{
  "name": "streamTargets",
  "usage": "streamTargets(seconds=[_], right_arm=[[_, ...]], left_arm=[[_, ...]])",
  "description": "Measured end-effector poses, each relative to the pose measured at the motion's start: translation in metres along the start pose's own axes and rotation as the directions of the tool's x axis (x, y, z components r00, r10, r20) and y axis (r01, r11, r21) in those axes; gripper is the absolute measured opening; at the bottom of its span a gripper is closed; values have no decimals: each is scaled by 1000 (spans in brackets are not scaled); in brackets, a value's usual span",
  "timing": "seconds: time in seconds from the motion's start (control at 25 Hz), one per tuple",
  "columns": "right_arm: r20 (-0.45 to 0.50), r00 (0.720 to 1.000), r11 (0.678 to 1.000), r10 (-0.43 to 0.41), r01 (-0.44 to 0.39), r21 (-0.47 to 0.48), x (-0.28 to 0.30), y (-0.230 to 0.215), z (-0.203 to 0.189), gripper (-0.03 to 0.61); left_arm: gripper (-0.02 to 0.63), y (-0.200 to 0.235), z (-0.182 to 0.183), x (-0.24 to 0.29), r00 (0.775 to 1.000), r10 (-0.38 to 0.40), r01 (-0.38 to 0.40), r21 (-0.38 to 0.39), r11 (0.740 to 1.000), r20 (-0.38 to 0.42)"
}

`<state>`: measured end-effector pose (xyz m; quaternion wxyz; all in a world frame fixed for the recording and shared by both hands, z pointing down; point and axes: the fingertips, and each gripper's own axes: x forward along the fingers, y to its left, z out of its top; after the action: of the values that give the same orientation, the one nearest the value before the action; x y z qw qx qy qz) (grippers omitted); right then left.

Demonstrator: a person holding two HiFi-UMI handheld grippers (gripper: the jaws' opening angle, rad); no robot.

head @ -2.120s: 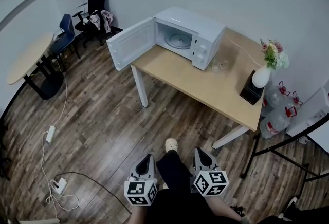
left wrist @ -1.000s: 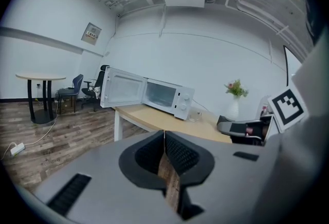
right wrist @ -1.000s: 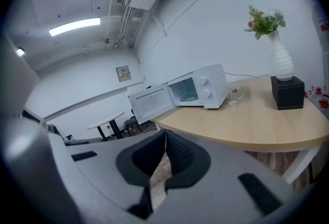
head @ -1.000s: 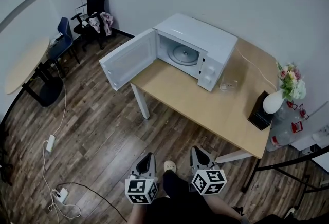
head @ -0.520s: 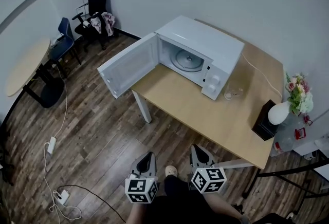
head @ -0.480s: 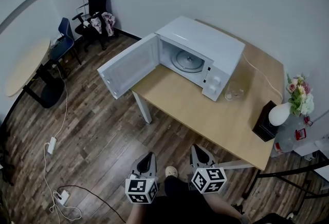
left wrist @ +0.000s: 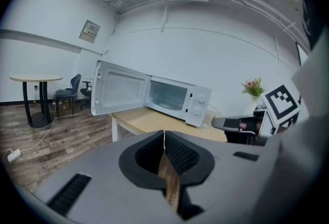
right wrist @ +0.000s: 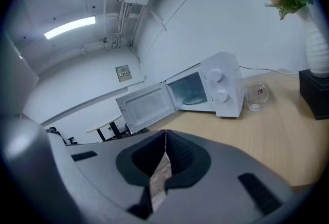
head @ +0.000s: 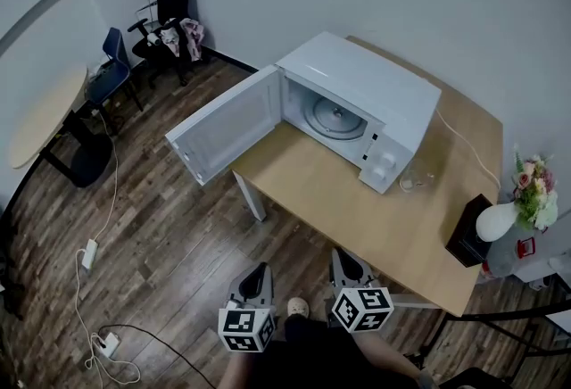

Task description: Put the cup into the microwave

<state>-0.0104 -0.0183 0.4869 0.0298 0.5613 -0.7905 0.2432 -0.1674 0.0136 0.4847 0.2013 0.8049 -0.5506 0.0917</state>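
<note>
**A:** So, at that moment you stood on the floor short of the counter (head: 357, 213), with both grippers low in front of you. Your left gripper (head: 260, 271) had its fingers (left wrist: 180, 155) pressed together on nothing. Your right gripper (head: 340, 256) showed the same: fingers (right wrist: 180, 155) closed tip to tip and empty.

**B:** Right, and the cup (head: 417, 175) was nowhere near either of them. It stood upright on the counter just beside the microwave (head: 366, 84), on the side with the knobs, well apart from you.

**A:** The microwave's door (head: 223, 124) hung wide open, out past the counter's edge, and the turntable (head: 335, 118) lay bare. By my reading the opening was done. You were in the approach, with no grasp begun.

**B:** Agreed. Your next move, I'd say, called for closing in on the counter and leading with the right gripper, since the cup sat toward that side. You needed to spread those fingers first, bring them around the cup's wall, and close gently. It looked like clear glass and could have slipped.

**A:** Then you'd have had to carry it around the microwave's front corner and into the cavity without clipping the frame.

**B:** The vase (head: 500, 219) and the dark box (head: 468, 235) sat further along the counter, apart from the cup. I'd not have expected trouble from them.
</note>
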Motion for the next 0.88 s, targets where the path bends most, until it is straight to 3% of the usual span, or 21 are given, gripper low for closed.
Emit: streamTargets(seconds=[0.44,0.88], right_arm=[[5,1000,1000,-10,10,2,37,-19,17,-6],[0,1000,999,-30,30,37,39,-24,12,-6]], left_arm=[[6,11,19,41,999,-14,14,-10,1000,39],[6,0,23,50,998,-61,60,22,998,10]])
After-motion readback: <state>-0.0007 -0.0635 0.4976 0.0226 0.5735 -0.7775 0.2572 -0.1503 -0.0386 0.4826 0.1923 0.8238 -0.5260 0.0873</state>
